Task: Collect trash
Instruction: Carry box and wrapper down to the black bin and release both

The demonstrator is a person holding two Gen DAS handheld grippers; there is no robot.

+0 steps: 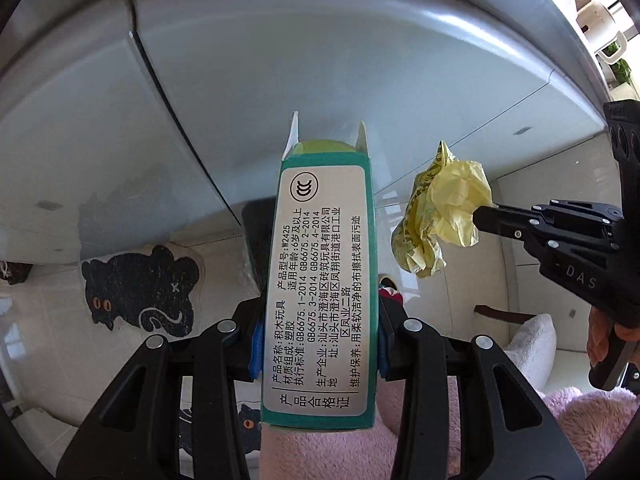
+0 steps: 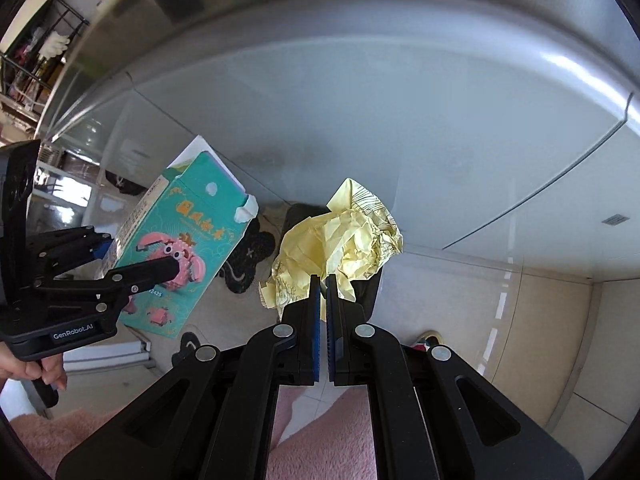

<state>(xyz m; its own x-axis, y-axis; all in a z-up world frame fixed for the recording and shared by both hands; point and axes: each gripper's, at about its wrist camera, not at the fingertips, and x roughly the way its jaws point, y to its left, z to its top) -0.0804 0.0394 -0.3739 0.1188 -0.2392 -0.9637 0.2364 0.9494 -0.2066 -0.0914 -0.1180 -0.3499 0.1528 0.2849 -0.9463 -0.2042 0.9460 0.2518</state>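
From the left wrist view, the left gripper (image 1: 318,344) is clamped on a teal rectangular cardboard toy box (image 1: 318,280), held at centre above the floor, its top flaps open toward twelve o'clock; at three o'clock hangs a crumpled yellow paper wrapper (image 1: 442,216). From the right wrist view, the right gripper (image 2: 323,292) pinches that wrapper (image 2: 340,236) at twelve o'clock, the box (image 2: 188,248) at nine. I judge both pieces collected, neither yet binned; no bin clearly shows.

Both wrist views look down along their tongs, close, sharing the glass tabletop (image 1: 360,60) and each other.
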